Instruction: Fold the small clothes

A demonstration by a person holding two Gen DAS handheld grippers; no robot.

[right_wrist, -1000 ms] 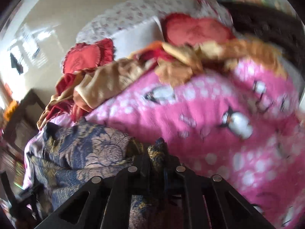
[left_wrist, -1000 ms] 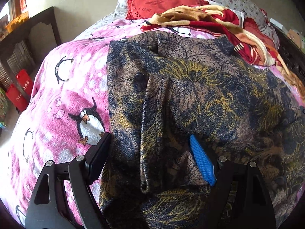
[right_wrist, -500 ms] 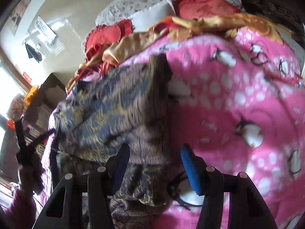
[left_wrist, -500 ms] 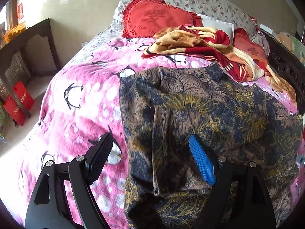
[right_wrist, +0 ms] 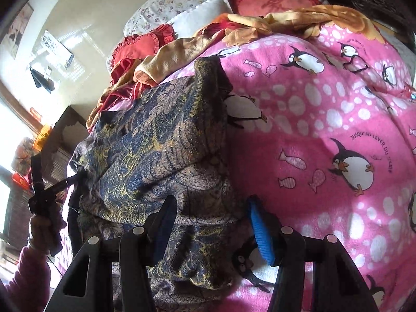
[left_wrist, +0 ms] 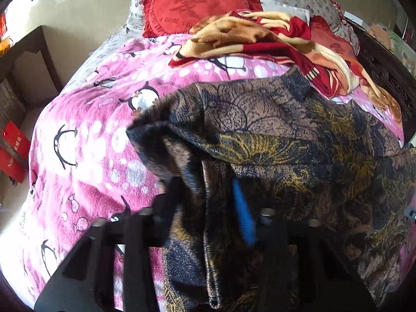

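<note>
A dark patterned garment (left_wrist: 299, 140), brown with blue and yellow print, lies on the pink penguin blanket (left_wrist: 85, 145). My left gripper (left_wrist: 208, 202) is blurred and half closed around a fold at the garment's near left edge, and that corner is lifted off the blanket. In the right wrist view the same garment (right_wrist: 161, 145) is bunched on the left. My right gripper (right_wrist: 210, 221) is open, its fingers straddling the garment's near edge. The left gripper also shows far left in that view (right_wrist: 44, 192).
A red and tan blanket (left_wrist: 265, 39) is heaped at the head of the bed, with a red heart cushion (left_wrist: 192, 7) and floral pillows behind it. A dark wooden table (left_wrist: 23, 49) stands left of the bed. The pink blanket (right_wrist: 325, 130) spreads to the right.
My left gripper has narrowed around the garment's fold and raised its left corner. My right gripper stays open over the garment's edge after letting go earlier.
</note>
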